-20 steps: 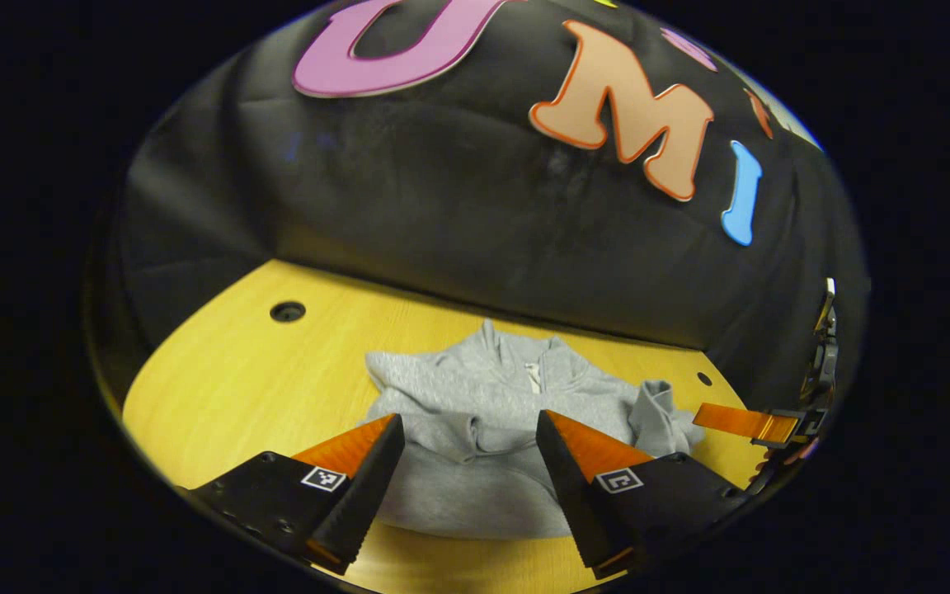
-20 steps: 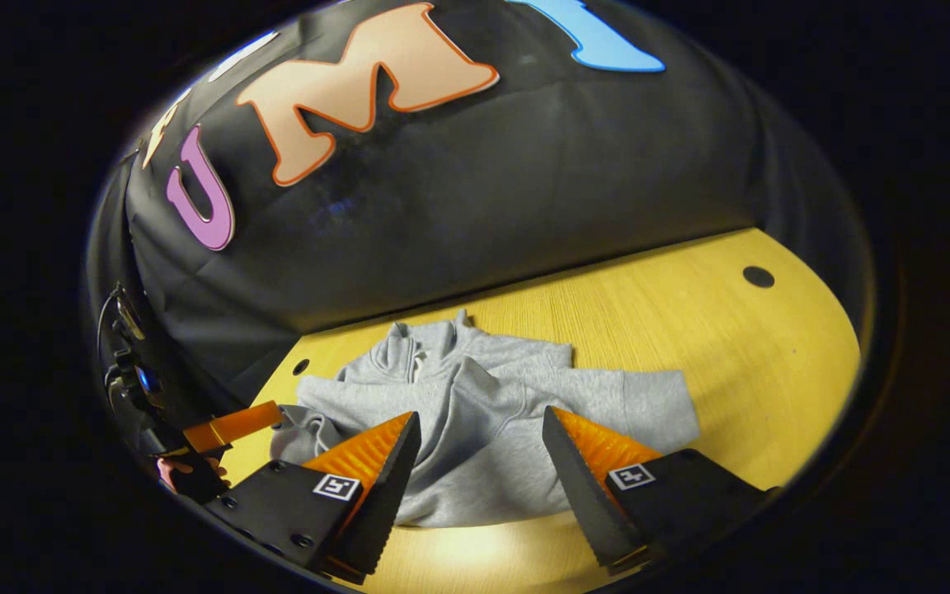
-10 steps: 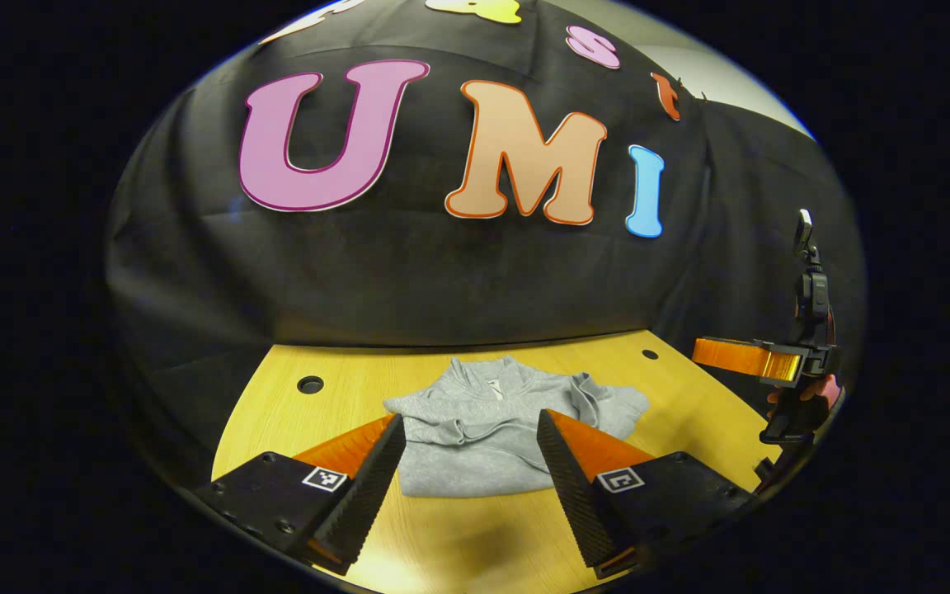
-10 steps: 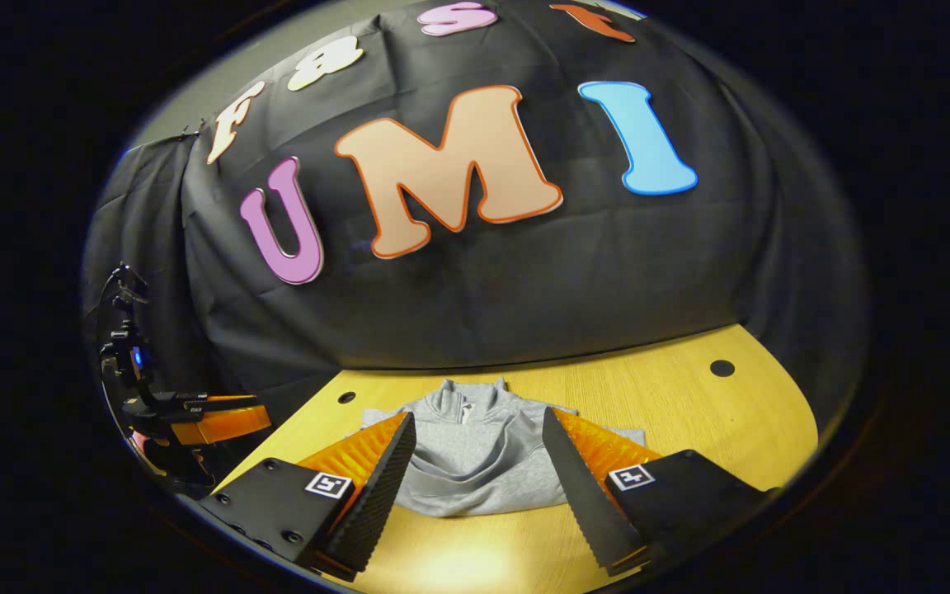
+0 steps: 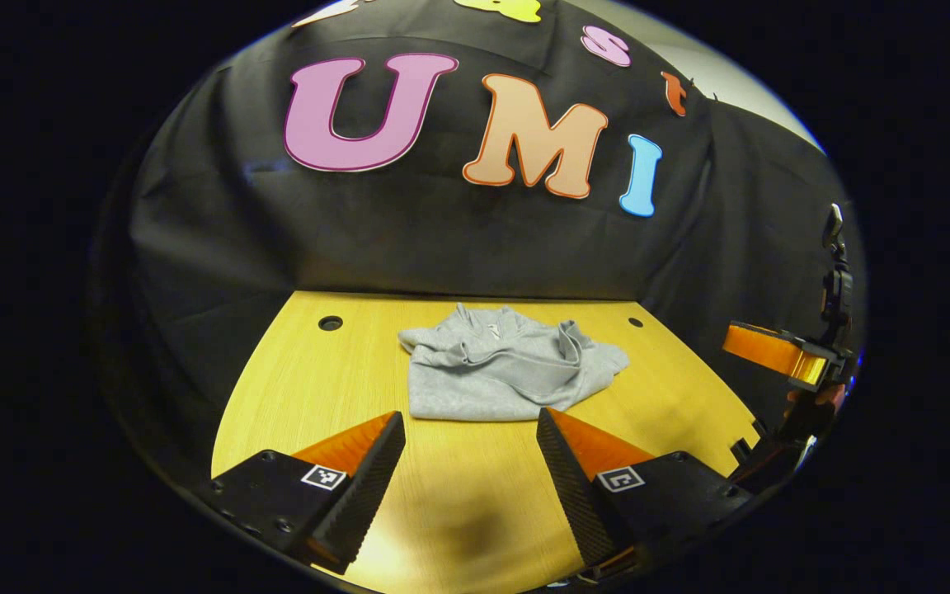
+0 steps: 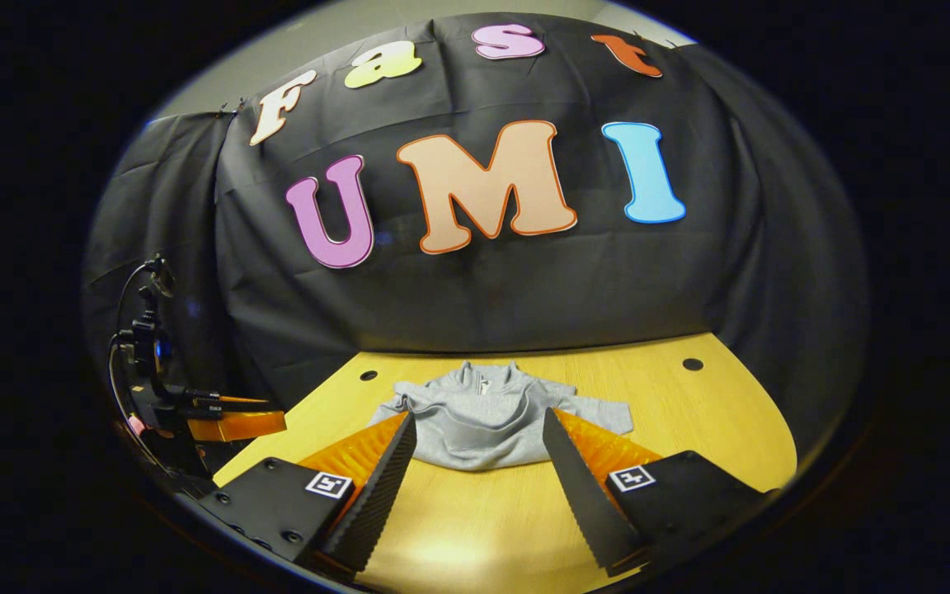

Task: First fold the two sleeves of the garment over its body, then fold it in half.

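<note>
Left gripper view, own tool: left hand-held gripper at 6 o'clock, fingers spread wide, nothing between them, bare wood showing in the gap.
Right gripper view, own tool: right hand-held gripper at 6 o'clock, fingers likewise spread and holding nothing.
Garment: grey garment lies bundled on the counter, collar toward the far wall, folds crossing its front, one rumpled part bulging toward 3 o'clock. In the right gripper view the garment sits just past the fingertips, its near hem between them but apart from them.
Counter: yellow wood counter, smooth grain, lit bright near 6 o'clock. Two small round dark holes near the far edge, one at 10 o'clock of the garment, one at 2 o'clock.
Room: black cloth wall hangs behind the counter, meets its far edge and wraps both sides; a pale strip of plain wall shows above it at 1 o'clock.
Other tool seen: the right one at 3 o'clock in the left gripper view, off the counter's edge; the left one at 8 o'clock in the right gripper view.
</note>
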A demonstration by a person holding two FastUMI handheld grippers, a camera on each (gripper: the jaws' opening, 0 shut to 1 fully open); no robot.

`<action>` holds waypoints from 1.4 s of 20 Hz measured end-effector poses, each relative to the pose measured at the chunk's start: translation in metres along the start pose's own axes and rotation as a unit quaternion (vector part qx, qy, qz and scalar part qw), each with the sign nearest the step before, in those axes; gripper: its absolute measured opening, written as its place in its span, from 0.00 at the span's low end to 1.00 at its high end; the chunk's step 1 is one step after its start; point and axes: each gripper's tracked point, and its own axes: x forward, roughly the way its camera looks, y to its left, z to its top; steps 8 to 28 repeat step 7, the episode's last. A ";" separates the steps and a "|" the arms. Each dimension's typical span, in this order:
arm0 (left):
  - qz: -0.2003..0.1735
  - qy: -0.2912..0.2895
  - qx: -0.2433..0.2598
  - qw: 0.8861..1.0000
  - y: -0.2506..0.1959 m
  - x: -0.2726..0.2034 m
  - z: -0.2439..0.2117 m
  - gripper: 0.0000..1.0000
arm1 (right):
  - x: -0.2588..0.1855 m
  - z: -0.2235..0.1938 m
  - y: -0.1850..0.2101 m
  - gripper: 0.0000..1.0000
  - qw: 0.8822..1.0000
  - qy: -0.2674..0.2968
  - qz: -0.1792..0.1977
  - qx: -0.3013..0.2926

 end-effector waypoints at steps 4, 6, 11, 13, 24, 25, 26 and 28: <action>-0.017 0.002 -0.003 1.000 -0.006 -0.001 -0.002 0.94 | -0.009 -0.004 0.013 0.97 1.000 -0.001 -0.008 0.015; -0.027 -0.001 0.008 1.000 -0.008 0.001 0.002 0.94 | -0.012 0.000 0.012 0.97 1.000 -0.007 -0.015 0.015; -0.032 0.001 0.014 0.999 -0.008 0.003 0.001 0.94 | -0.015 0.003 0.012 0.97 1.000 -0.009 -0.021 0.016; -0.032 0.001 0.014 0.999 -0.008 0.003 0.001 0.94 | -0.015 0.003 0.012 0.97 1.000 -0.009 -0.021 0.016; -0.032 0.001 0.014 0.999 -0.008 0.003 0.001 0.94 | -0.015 0.003 0.012 0.97 1.000 -0.009 -0.021 0.016; -0.032 0.001 0.014 0.999 -0.008 0.003 0.001 0.94 | -0.015 0.003 0.012 0.97 1.000 -0.009 -0.021 0.016; -0.032 0.001 0.014 0.999 -0.008 0.003 0.001 0.94 | -0.015 0.003 0.012 0.97 1.000 -0.009 -0.021 0.016; -0.032 0.001 0.014 0.999 -0.008 0.003 0.001 0.94 | -0.015 0.003 0.012 0.97 1.000 -0.009 -0.021 0.016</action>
